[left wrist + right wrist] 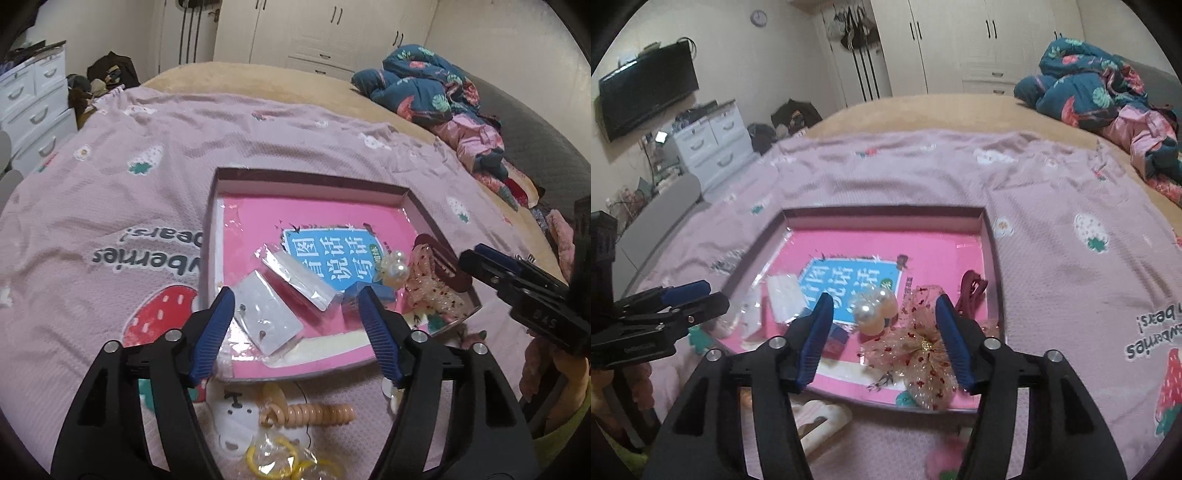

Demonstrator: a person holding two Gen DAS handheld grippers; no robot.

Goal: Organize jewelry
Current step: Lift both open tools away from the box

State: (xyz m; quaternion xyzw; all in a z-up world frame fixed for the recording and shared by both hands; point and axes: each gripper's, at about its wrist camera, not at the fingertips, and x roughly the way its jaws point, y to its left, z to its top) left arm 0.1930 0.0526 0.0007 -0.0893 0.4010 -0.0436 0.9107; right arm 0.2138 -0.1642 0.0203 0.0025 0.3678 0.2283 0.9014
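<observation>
A shallow box [218, 236] lies on a pink strawberry-print blanket [110, 206] spread over a bed; its floor is covered by a pink book [332, 225] with a blue title panel.

The left hand-held gripper [297, 301] hangs above the near part of the box with its blue-padded jaws apart and nothing pressed between them; below the gap lie a white earring card [267, 317] and a clear packet [295, 275] leaning over it, both inside the box. A small blue block [380, 291] sits just beside the packet.

The right hand-held gripper [882, 308] also stands with its jaws apart, clamped on nothing; under it, in the box, are a pearl cluster [873, 308] and a sheer gold bow with red dots [923, 354], the bow lying near the front wall and close to the right-hand finger. A dark red hair clip [971, 291] rests behind the bow, near the box's right wall.

Outside the box, on the blanket at its near edge, the left wrist view shows a peach spiral hair tie [314, 411] and yellow rings [273, 458] in clear wrap; they lie well in front of the box wall.

Each gripper appears at the edge of the other's view; a bundled teal floral quilt [417, 88] sits at the far side of the bed.
</observation>
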